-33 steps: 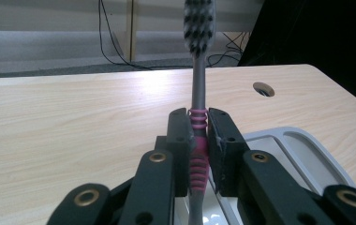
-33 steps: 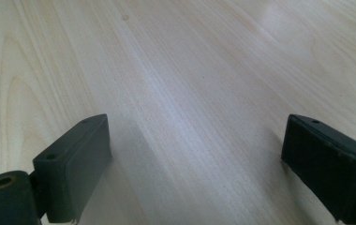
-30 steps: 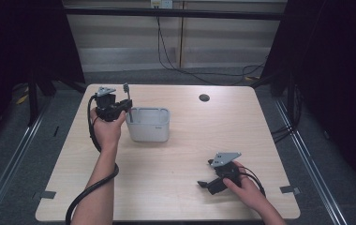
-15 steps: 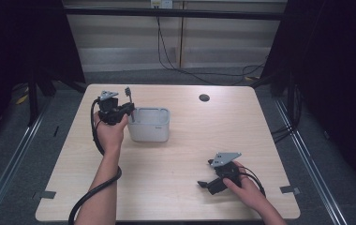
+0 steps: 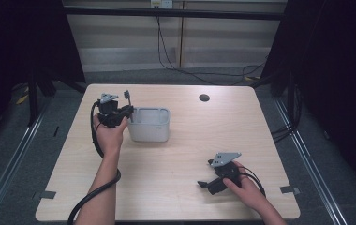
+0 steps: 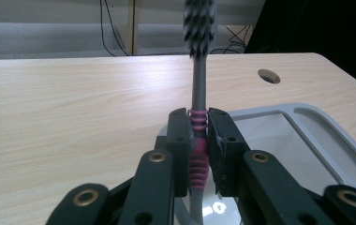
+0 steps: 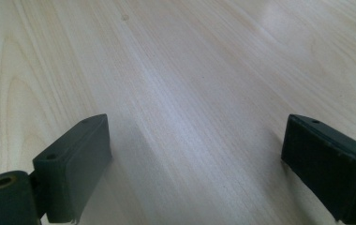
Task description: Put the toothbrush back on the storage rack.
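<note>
Below, toothbrush point(image 6: 199, 70) handle end hidden behind left tool point(image 6: 198, 140) jaws.

Table point(image 5: 181, 154): light wood grain, rounded corners — a bare top.
Cable hole point(image 5: 204, 98): round and dark, far side, right of centre.
Wall cables point(image 5: 166, 51): dark, hanging beyond the far edge.
Floor tape point(image 5: 290, 190): grey strip — near right.

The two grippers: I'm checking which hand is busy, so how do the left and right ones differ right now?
The left gripper has its jaws shut on a toothbrush; the right gripper has its jaws wide apart with nothing between them. The left is raised beside the grey container, holding the brush upright; the right rests low on the table, near the front edge. Both are black, each held in one hand.
</note>
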The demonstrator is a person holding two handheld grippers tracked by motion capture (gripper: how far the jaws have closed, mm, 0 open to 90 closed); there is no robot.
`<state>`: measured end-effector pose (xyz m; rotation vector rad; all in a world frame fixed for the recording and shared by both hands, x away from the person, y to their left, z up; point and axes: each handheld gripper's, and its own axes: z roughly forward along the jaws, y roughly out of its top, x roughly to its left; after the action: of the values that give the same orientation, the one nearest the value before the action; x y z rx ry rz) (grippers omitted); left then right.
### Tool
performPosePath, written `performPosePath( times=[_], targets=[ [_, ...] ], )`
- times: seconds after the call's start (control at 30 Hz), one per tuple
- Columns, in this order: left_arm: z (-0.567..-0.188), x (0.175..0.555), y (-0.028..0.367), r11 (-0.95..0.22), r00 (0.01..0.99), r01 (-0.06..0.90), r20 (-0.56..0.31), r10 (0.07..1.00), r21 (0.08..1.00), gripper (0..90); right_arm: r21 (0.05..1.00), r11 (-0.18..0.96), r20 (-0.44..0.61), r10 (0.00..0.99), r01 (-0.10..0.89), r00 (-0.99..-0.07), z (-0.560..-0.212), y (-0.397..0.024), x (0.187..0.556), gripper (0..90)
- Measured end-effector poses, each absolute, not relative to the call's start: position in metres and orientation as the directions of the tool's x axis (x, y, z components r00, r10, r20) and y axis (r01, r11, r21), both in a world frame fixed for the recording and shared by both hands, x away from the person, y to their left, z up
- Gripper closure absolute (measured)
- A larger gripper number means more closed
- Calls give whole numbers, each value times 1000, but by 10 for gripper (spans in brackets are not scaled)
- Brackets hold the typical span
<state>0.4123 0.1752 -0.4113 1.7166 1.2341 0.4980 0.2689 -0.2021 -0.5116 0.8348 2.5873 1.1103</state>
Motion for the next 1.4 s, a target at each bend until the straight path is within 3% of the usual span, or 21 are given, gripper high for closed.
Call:
performPosePath(
  times=[1.4],
  targets=[
    [-421, 398, 175, -83, 433, 507, -170, 885, 858, 778, 717, 558, 32, 573, 419, -819, -512, -202, 269, 78]
  ],
)
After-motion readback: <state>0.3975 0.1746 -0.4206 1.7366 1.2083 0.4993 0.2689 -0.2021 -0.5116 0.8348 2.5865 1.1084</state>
